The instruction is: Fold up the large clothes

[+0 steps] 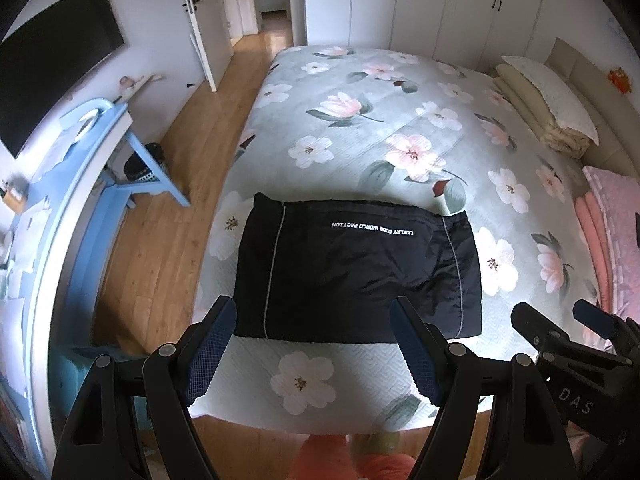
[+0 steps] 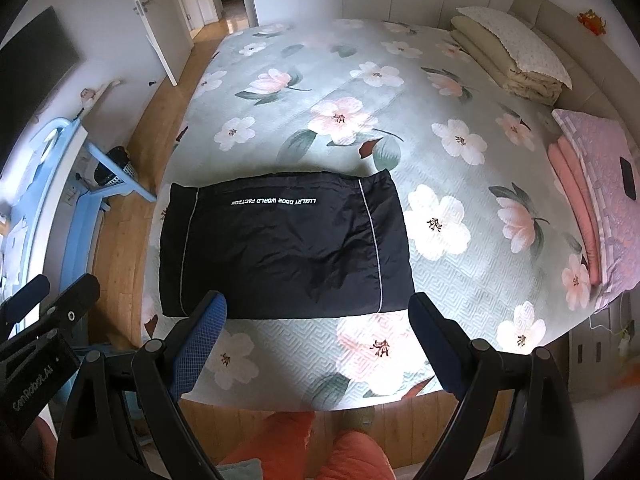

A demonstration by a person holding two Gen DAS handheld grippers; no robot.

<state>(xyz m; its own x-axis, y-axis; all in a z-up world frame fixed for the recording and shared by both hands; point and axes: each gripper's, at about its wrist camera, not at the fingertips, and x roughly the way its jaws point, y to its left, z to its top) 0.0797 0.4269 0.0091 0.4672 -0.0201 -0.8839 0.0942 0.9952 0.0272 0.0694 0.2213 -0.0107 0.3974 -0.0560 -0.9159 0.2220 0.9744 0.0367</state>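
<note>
A black jacket (image 1: 356, 268) lies folded into a flat rectangle near the foot of the bed, with white lettering and thin grey piping; it shows too in the right wrist view as the jacket (image 2: 284, 244). My left gripper (image 1: 314, 316) hovers open over the jacket's near edge, nothing between its blue pads (image 1: 212, 356). My right gripper (image 2: 318, 312) is open above the same near edge, more to the right, also empty. The right gripper (image 1: 560, 320) appears at the right of the left wrist view, and the left gripper (image 2: 44, 296) at the left of the right wrist view.
The bed (image 1: 400, 128) has a pale green floral cover. Folded cream bedding and a pillow (image 1: 548, 104) sit at its head, pink folded blankets (image 2: 600, 184) on the right side. A blue desk (image 1: 100, 148) and dark bin (image 1: 146, 160) stand left on the wood floor. A person's orange-clad legs (image 2: 320, 448) are below.
</note>
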